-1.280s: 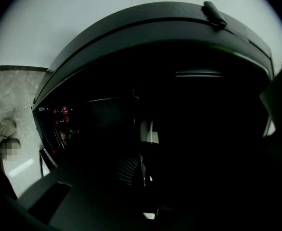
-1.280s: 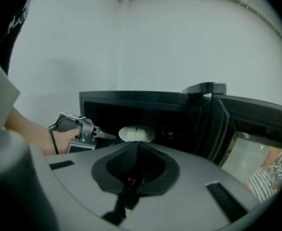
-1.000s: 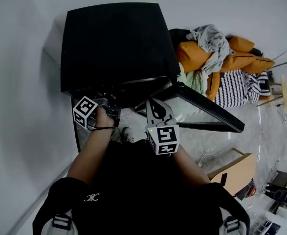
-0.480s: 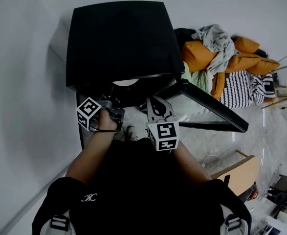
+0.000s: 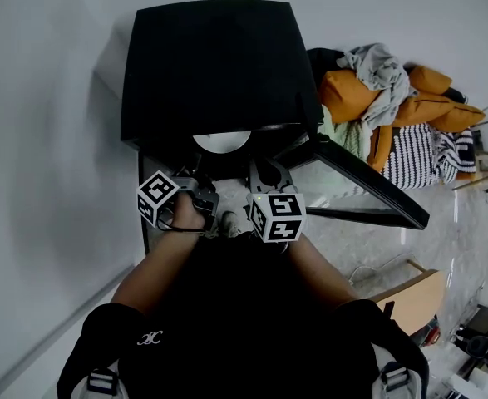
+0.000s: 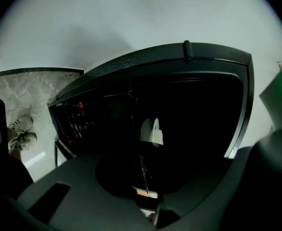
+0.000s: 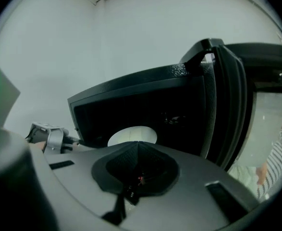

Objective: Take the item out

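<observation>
**Head view.** White wall [image 5: 44,98], pale stone floor [image 5: 368,239]. A black oven [image 5: 214,65] has its door [image 5: 368,194] swung open to the right, with clothes [image 5: 385,98] heaped beyond. A white plate [image 5: 221,142] lies inside, near the front. The left hand-held gripper [image 5: 192,181] and right hand-held gripper [image 5: 265,171] point into the opening.

**Left gripper view.** The jaws are dark against the cavity, with a white patch [image 6: 151,131] at their tips. Whether they grasp anything cannot be told.

**Right gripper view.** The jaws are clenched and empty, with the plate just beyond their tips.
</observation>
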Motion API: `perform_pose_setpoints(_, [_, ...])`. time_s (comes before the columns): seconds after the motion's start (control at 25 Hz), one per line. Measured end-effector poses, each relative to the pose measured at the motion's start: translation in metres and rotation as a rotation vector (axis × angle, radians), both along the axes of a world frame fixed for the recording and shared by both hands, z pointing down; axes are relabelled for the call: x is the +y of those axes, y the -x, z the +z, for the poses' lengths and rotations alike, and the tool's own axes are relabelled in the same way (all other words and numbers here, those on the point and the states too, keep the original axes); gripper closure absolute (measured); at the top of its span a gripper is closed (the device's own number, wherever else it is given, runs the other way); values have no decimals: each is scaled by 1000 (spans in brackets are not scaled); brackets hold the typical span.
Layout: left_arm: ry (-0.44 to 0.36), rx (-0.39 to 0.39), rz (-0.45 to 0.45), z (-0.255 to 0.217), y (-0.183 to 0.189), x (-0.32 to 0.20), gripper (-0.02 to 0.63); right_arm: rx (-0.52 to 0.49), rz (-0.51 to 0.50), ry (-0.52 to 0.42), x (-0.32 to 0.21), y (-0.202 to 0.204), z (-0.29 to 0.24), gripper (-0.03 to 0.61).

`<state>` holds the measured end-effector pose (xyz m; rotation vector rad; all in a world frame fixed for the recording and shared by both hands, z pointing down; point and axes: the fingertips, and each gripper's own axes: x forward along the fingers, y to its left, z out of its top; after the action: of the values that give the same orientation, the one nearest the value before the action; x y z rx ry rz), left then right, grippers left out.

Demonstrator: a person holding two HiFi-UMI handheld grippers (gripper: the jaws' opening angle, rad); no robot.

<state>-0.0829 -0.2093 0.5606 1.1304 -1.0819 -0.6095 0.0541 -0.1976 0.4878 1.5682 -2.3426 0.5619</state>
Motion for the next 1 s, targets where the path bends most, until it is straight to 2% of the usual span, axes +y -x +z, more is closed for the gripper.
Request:
perform_pose_setpoints(0.28, [6,-9,7,0,0,13,574,-148,133,62,-24,-5,8,571])
perform_pose_setpoints(0.4, [12,-2,3,0,1,17,574,-229,141,102,-26,-1,10,516])
perform_pose_setpoints(0.68, [12,7,2,1,-1,22,574,-415,245,253,-28,-9,31,427])
perform_pose_setpoints(1.0, [5,6,1,-1,-2,22,574,-638,315,415,-28,0,41,417])
